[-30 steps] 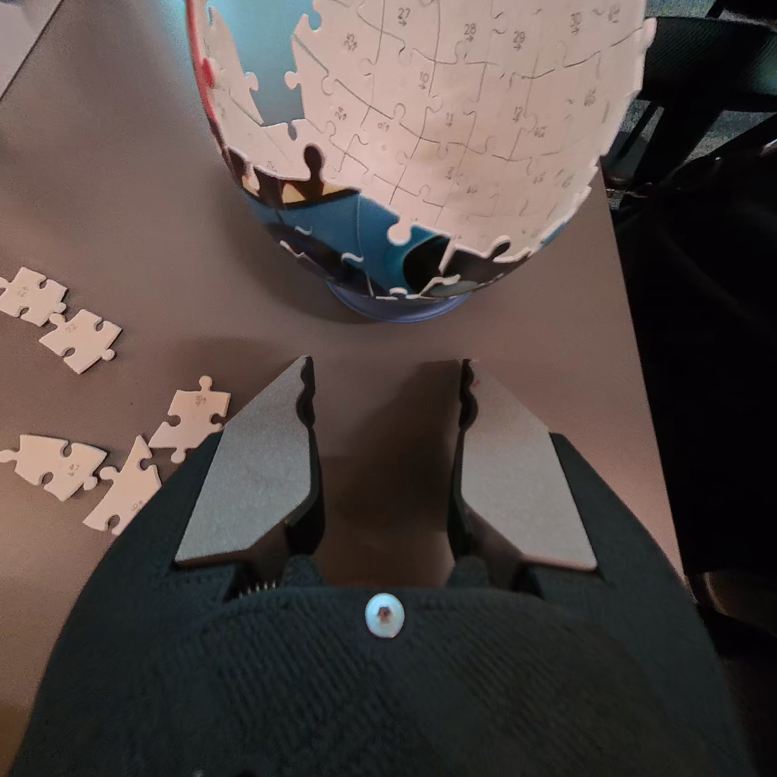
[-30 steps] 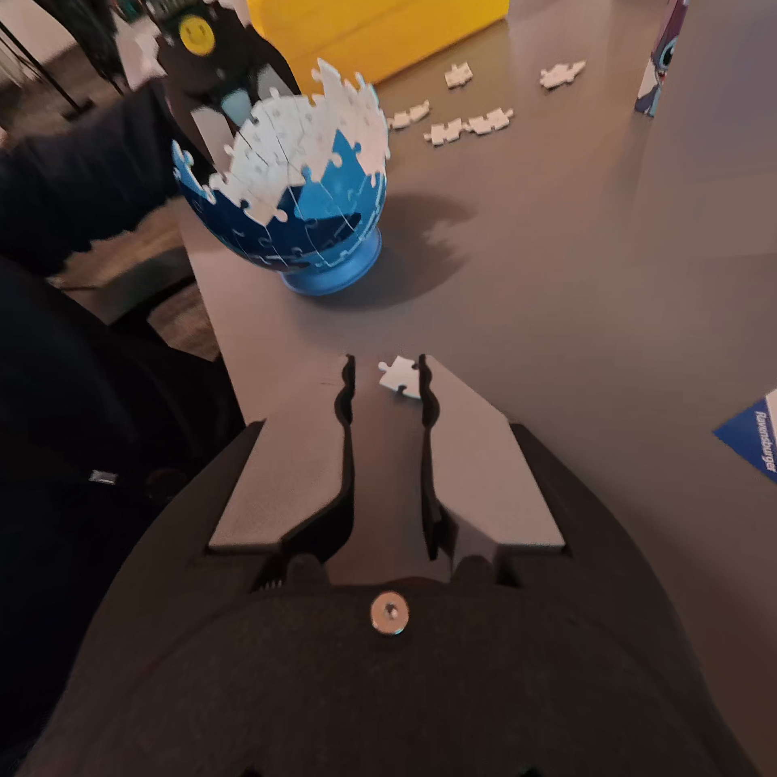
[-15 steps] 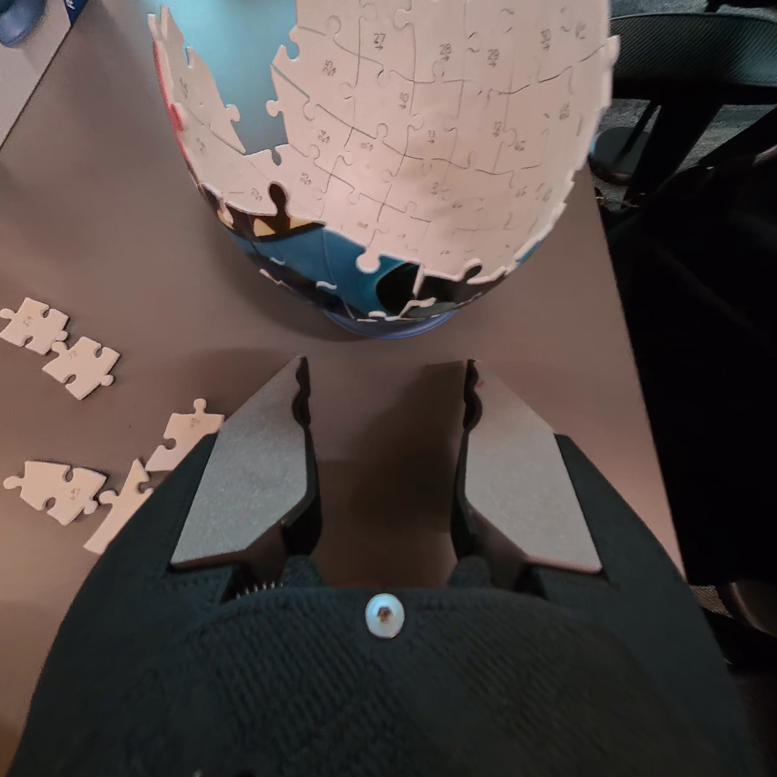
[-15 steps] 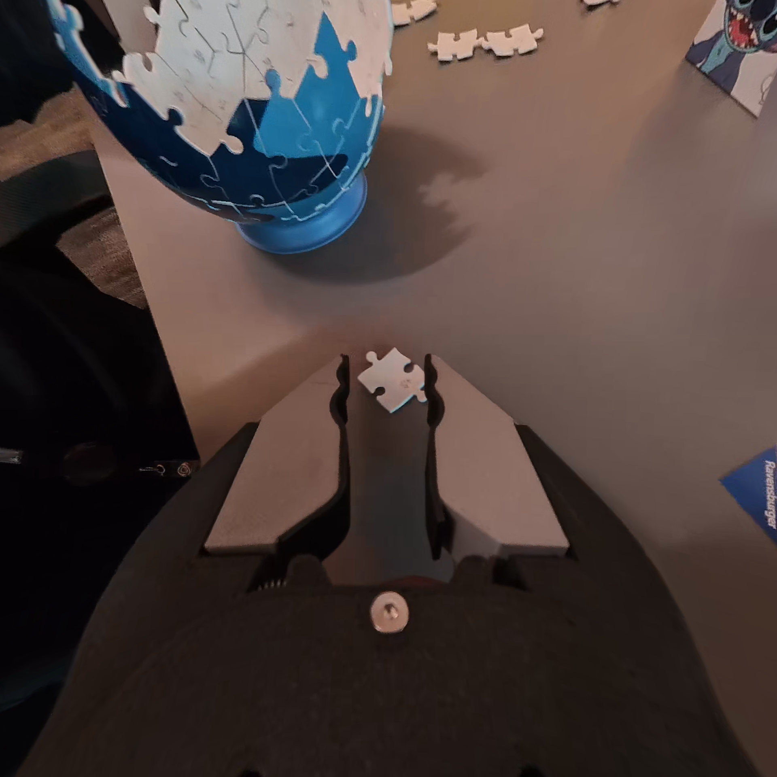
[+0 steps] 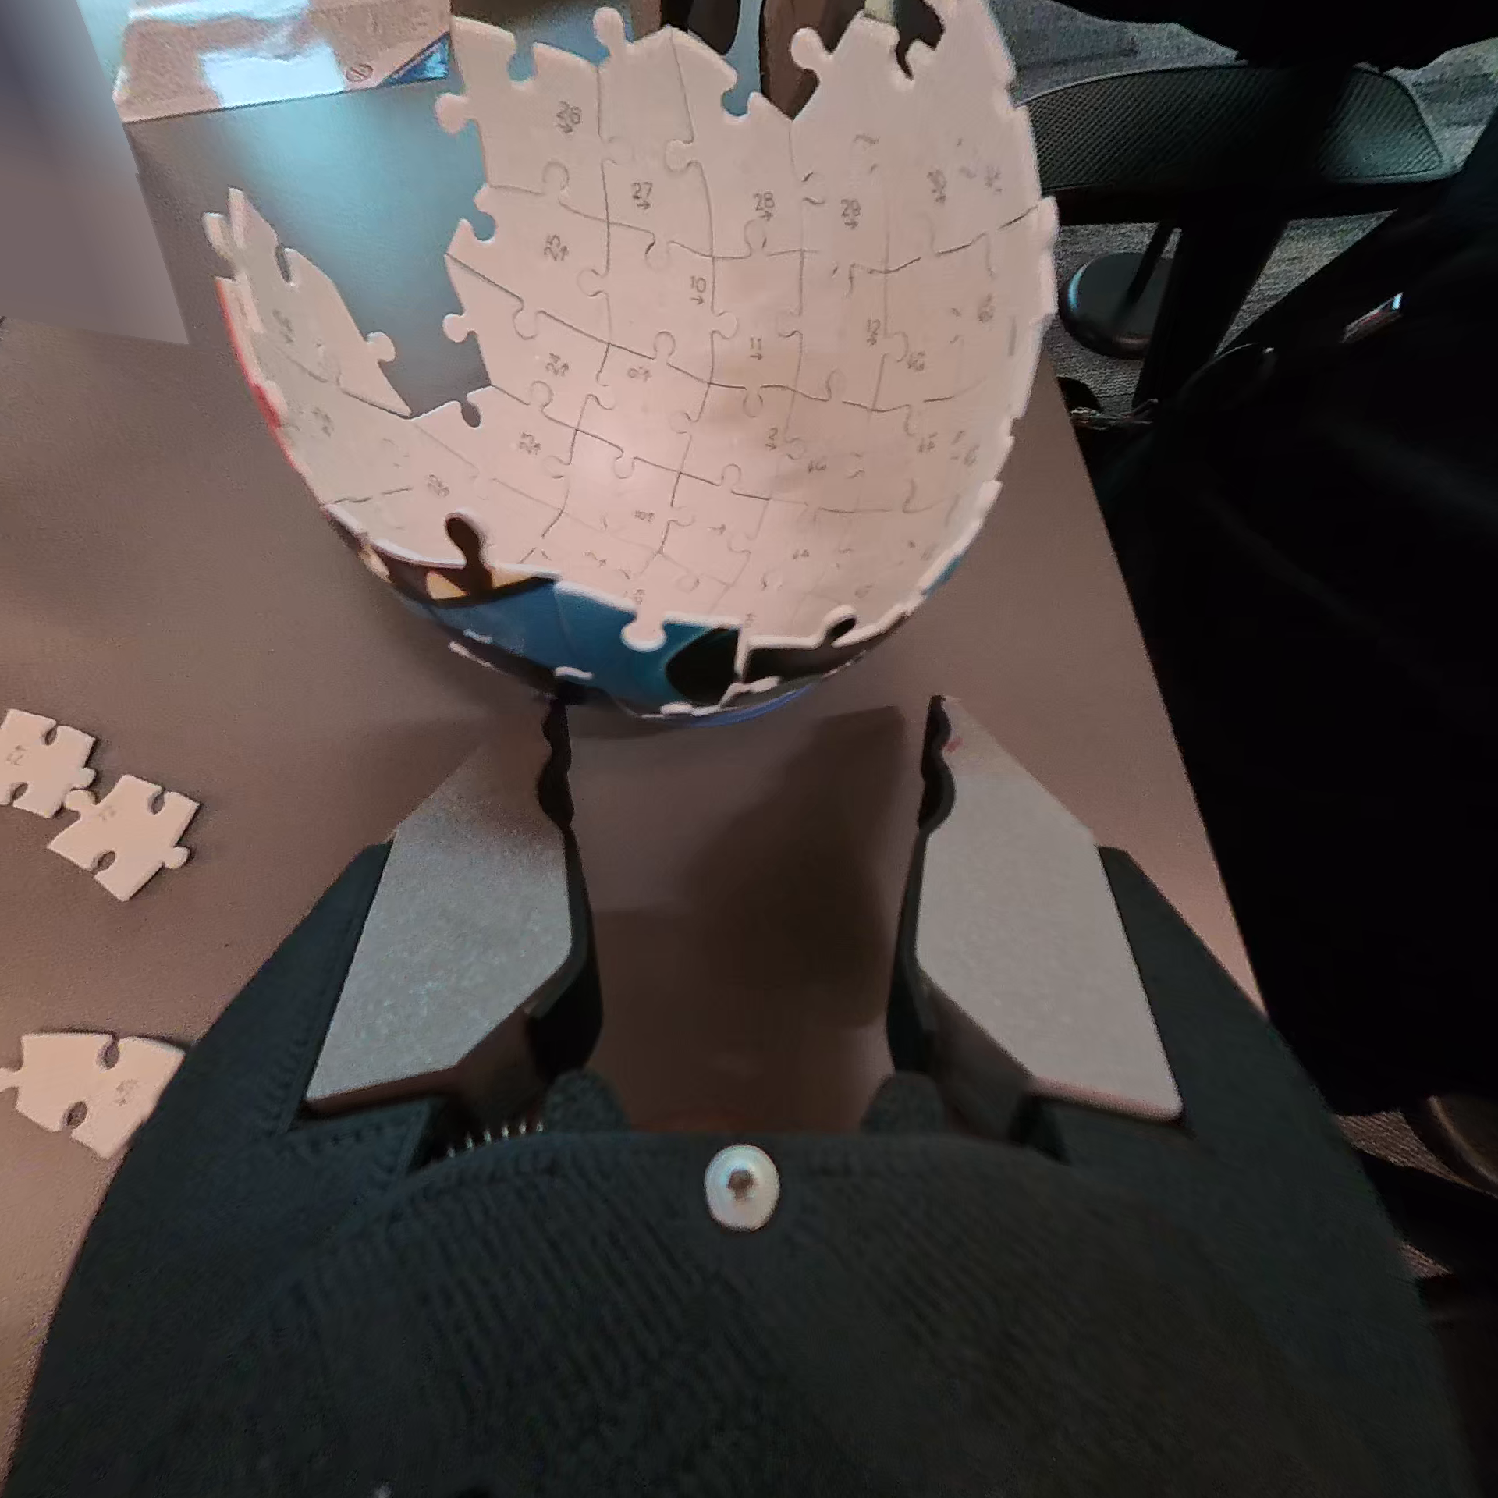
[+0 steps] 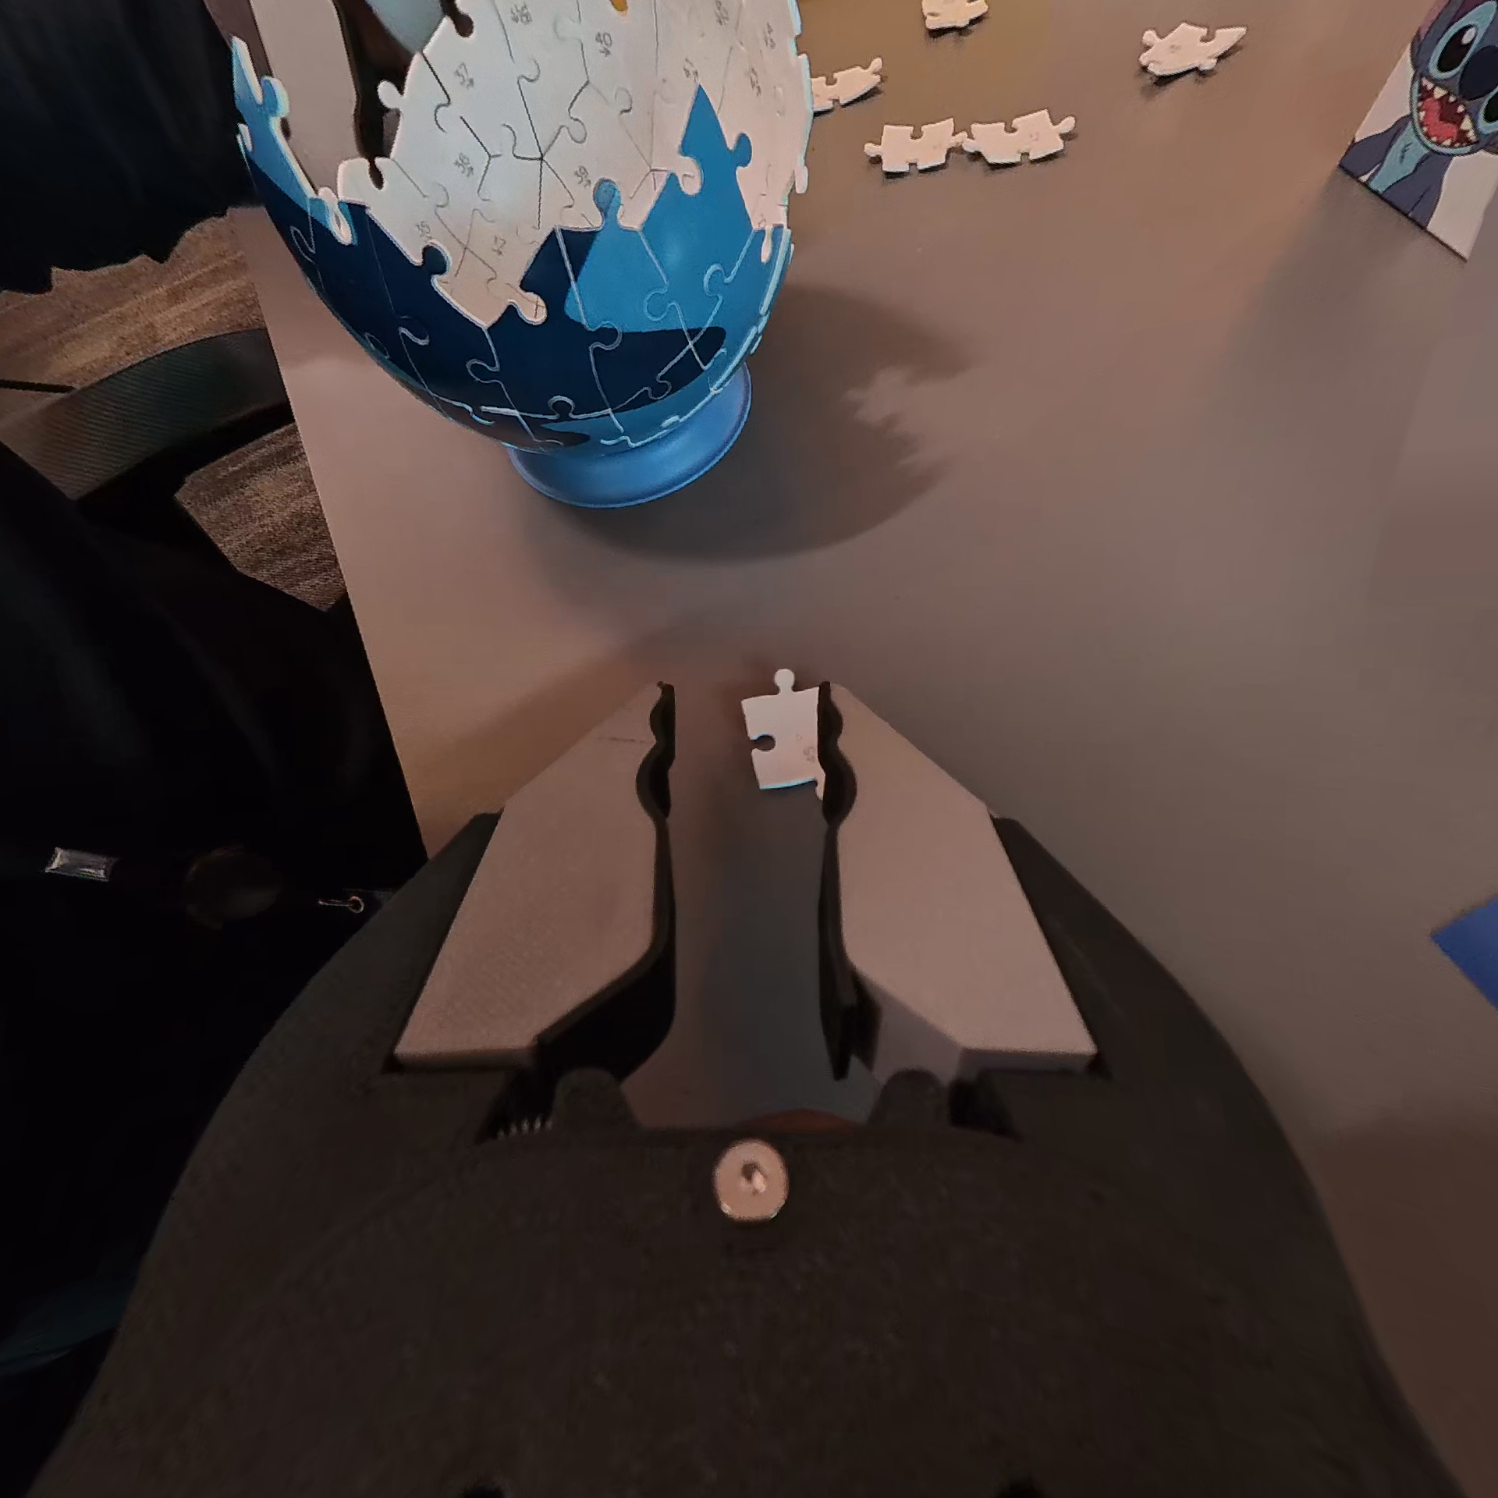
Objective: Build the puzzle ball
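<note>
My left tongs (image 5: pixel 742 729) are spread wide with nothing between them, hovering low over the counter (image 5: pixel 203 584). Just ahead of their tips sits the puzzle ball (image 5: pixel 729 365), a half-built shell open toward me so I see its white numbered inside, with blue printed pieces along its lower edge. To the left of these tongs lie loose white pieces (image 5: pixel 121 835) flat on the counter, well apart from the ball.

My right tongs (image 6: pixel 742 721) are partly spread, gripping nothing. A single white puzzle piece (image 6: pixel 782 742) lies on the counter between their tips, up against the right-hand finger; I cannot tell whether it touches. Ahead and to the left, the puzzle ball (image 6: pixel 567 267) stands on its blue stand (image 6: pixel 640 470) near the counter edge. More loose pieces (image 6: pixel 969 146) lie far ahead to the right, near a picture box (image 6: pixel 1427 138).
</note>
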A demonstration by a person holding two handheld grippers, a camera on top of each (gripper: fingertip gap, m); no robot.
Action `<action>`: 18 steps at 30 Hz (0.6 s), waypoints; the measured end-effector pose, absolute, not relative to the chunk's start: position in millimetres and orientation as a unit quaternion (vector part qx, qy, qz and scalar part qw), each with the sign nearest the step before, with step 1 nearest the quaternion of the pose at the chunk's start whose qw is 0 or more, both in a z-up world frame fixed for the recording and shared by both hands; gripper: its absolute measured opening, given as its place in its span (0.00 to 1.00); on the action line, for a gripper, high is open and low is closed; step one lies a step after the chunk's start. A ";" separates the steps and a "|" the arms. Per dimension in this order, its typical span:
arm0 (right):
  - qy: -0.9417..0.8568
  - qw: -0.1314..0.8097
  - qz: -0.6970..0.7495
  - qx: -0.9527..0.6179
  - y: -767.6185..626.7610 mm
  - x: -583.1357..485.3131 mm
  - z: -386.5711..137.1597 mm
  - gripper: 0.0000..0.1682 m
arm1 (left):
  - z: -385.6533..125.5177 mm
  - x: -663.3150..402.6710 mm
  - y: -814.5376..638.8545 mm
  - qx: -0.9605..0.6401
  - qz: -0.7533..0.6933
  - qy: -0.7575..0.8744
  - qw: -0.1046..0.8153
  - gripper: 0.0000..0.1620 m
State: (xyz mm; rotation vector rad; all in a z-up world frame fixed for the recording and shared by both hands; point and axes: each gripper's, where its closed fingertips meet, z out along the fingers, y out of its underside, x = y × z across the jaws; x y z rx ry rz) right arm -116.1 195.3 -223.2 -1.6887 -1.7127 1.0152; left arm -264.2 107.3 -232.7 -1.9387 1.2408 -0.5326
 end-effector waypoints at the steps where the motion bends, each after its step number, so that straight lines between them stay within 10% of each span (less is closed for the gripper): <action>1: -0.634 0.262 0.375 -0.624 195.3 -116.0 -223.2 0.19 | -232.8 -263.1 106.5 -0.760 -0.207 0.484 0.381 0.54; 18: -0.638 0.259 0.383 -0.615 190.0 -116.5 -218.5 0.19 | -237.5 -251.3 79.3 -0.771 -0.196 0.484 0.365 0.53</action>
